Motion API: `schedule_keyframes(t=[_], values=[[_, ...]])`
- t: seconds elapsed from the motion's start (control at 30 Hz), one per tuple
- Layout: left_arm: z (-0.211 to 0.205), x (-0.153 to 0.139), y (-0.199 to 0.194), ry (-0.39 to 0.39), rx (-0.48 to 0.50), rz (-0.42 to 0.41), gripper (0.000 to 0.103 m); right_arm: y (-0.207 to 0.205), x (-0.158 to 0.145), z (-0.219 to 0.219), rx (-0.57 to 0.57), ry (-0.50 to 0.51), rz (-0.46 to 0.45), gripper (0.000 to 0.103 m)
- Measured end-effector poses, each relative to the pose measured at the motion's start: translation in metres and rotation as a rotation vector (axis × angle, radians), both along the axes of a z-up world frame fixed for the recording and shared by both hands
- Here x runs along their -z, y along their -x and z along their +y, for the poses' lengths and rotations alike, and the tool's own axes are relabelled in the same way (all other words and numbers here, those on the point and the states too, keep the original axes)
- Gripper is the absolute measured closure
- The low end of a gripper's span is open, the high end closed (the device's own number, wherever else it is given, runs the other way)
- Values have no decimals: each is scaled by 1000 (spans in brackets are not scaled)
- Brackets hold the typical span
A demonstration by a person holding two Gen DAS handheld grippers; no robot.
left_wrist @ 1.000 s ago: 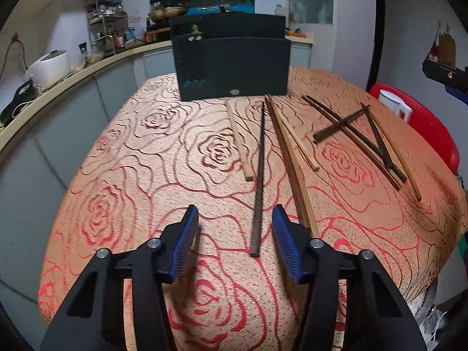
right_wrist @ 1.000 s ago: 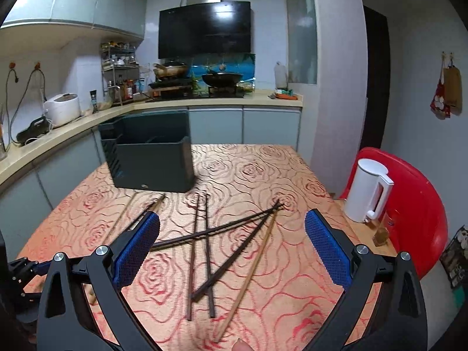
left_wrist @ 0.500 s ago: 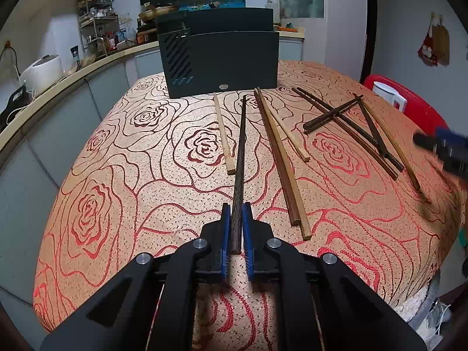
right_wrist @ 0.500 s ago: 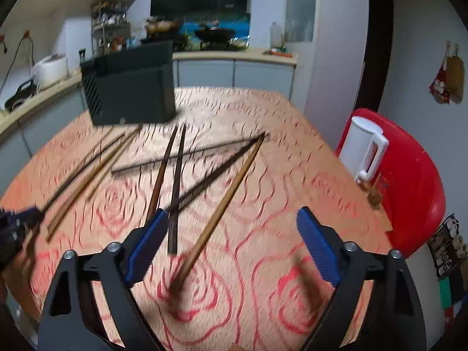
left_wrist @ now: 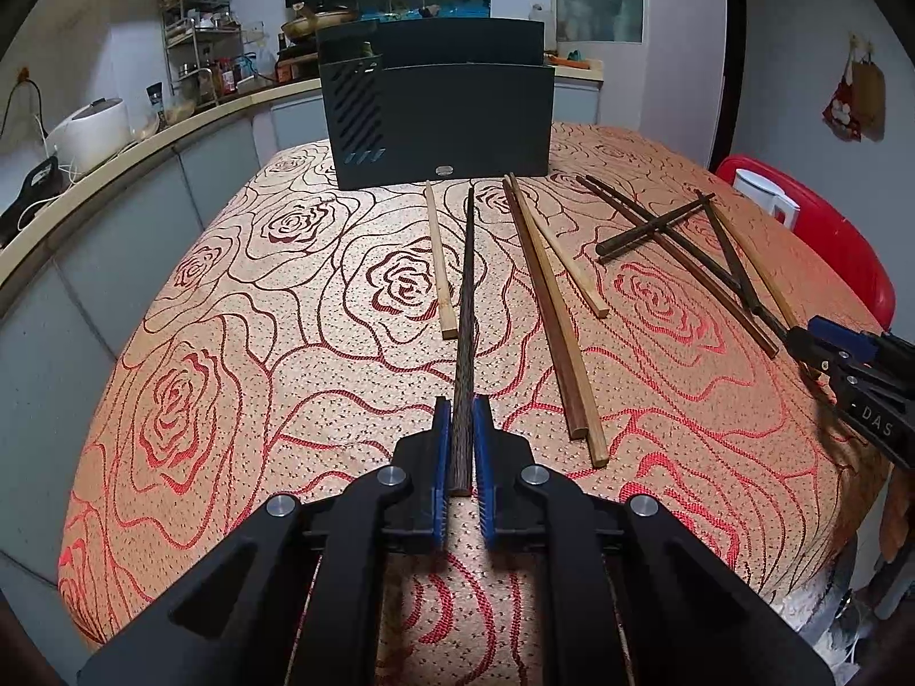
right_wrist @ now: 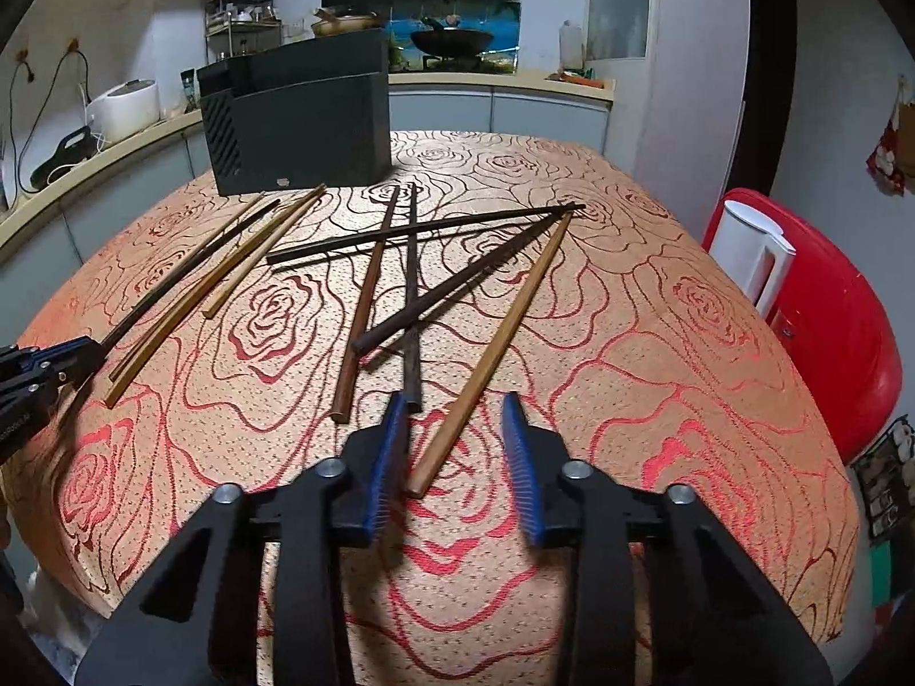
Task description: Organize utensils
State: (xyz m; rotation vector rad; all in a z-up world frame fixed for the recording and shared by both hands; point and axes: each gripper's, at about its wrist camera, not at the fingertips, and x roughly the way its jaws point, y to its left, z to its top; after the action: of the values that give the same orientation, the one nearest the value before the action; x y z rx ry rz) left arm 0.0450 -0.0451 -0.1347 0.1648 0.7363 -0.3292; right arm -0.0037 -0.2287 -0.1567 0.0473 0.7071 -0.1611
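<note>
Several wooden chopsticks, dark and light, lie scattered on the rose-patterned tablecloth (left_wrist: 257, 343). My left gripper (left_wrist: 460, 429) is shut on the near end of a dark chopstick (left_wrist: 466, 297) that points toward the dark utensil holder (left_wrist: 440, 114). My right gripper (right_wrist: 456, 409) sits low over the cloth, jaws closing. A light brown chopstick (right_wrist: 492, 354) has its near end between the blue pads (right_wrist: 389, 457), which do not touch it. Each gripper shows in the other's view, the right gripper (left_wrist: 829, 343) at the edge and the left gripper (right_wrist: 51, 360) too.
The utensil holder (right_wrist: 297, 120) stands at the table's far side. Crossed dark chopsticks (right_wrist: 412, 286) lie just left of the right gripper. A red chair (right_wrist: 829, 314) with a white kettle (right_wrist: 749, 263) stands right of the table. A counter with appliances runs along the left.
My left gripper has shut on the dark chopstick and stayed put. The right gripper has come down to the table, and its jaws have narrowed around the light brown chopstick's end.
</note>
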Motion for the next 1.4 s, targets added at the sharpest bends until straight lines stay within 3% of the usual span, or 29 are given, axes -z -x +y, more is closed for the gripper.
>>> schedule_keyframes(t=[0.07,0.33,0.47,0.77,0.93,1.0,1.03,1.07,1.1,1.13,1.2,1.27,1.4], values=[[0,-1,1,1,4,2,95,-1,-1,1,-8,-13,4,85],[7,-19,3,13,1,-31,96,0,-6,-8,4,-82,21,92],[10,-38,8,21,6,-70,96,7,-22,-13,11,-71,-30,99],[19,-97,26,56,23,-209,96,22,-71,-23,-10,-49,-170,100],[19,-111,29,67,24,-240,96,12,-51,-28,-25,-119,-97,99],[19,-112,28,69,22,-238,96,10,-42,-20,-44,-114,-68,96],[19,-112,29,72,20,-238,96,9,-36,-14,-58,-104,-53,84],[19,-114,28,76,18,-236,96,9,-32,-11,-60,-103,-47,55],[19,-115,27,82,15,-233,96,10,-30,-10,-50,-105,-54,42],[19,-116,27,86,12,-232,96,12,-27,-9,-27,-101,-70,37],[21,-117,26,94,9,-232,96,11,-22,-6,-24,-70,-54,40],[22,-117,26,98,8,-232,96,8,-16,-7,-24,-56,-25,57],[22,-119,25,106,7,-240,96,2,-2,-6,-11,-44,12,67]])
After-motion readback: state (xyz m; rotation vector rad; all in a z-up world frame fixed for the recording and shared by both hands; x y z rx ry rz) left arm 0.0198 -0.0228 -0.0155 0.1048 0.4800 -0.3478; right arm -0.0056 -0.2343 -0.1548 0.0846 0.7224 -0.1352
